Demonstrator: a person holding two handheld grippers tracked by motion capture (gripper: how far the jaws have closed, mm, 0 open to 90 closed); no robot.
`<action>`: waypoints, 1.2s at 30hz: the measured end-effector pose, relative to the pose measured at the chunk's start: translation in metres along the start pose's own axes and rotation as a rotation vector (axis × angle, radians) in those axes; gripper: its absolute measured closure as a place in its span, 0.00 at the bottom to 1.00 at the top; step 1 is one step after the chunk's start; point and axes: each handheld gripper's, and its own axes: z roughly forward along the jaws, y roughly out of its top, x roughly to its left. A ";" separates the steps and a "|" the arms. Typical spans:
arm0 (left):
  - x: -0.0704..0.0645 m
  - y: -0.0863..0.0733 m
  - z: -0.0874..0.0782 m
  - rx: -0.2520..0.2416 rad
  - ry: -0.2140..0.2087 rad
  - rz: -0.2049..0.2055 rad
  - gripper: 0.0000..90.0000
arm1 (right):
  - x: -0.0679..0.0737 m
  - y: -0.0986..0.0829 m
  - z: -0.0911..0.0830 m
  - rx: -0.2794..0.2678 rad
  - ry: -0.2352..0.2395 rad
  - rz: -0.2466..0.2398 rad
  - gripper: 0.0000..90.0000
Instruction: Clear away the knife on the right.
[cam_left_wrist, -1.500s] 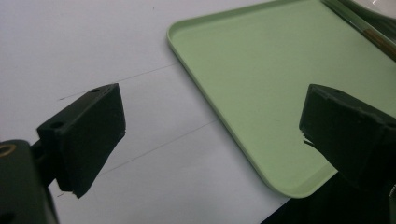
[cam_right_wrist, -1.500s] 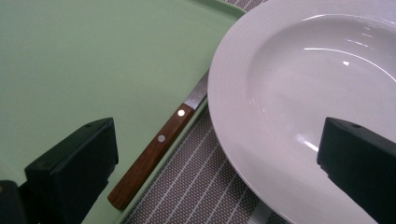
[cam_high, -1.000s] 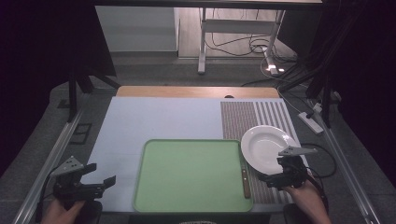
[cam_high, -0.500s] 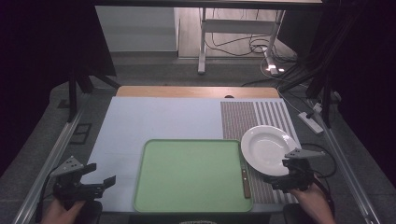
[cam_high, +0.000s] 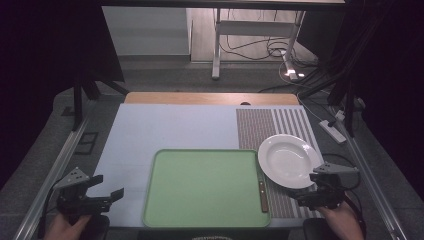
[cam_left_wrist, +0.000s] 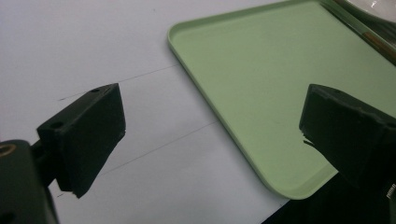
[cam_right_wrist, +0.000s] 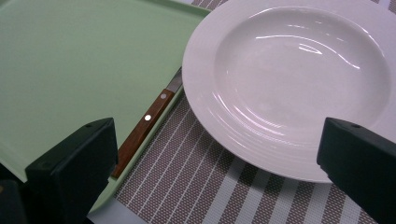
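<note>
A white deep plate rests on a striped placemat at the right. Its left rim overlaps the right edge of a green tray. A wooden-handled knife lies along that tray edge, its blade running under the plate. My right gripper hovers open just in front of the plate, holding nothing. In the right gripper view the plate and knife lie ahead of the wide-apart jaws of the right gripper. My left gripper is open off the tray's near left corner, and the left gripper view shows the tray ahead.
The tray and placemat sit on a pale blue mat with a wooden strip at the far edge. Metal rails run along both table sides. A power strip and cables lie off the right side.
My right gripper has drawn back a little from the plate's near rim toward the person. The left gripper has stayed still.
</note>
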 end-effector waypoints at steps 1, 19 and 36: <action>0.000 0.000 0.000 0.000 0.000 0.000 0.08 | 0.000 0.000 0.000 -0.003 0.000 0.002 0.00; 0.000 0.000 0.000 0.000 0.001 0.001 0.08 | -0.001 -0.008 -0.011 -0.024 -0.036 0.010 0.00; 0.000 0.000 0.000 0.000 0.001 0.000 0.08 | 0.000 -0.012 -0.016 -0.014 -0.054 0.009 0.00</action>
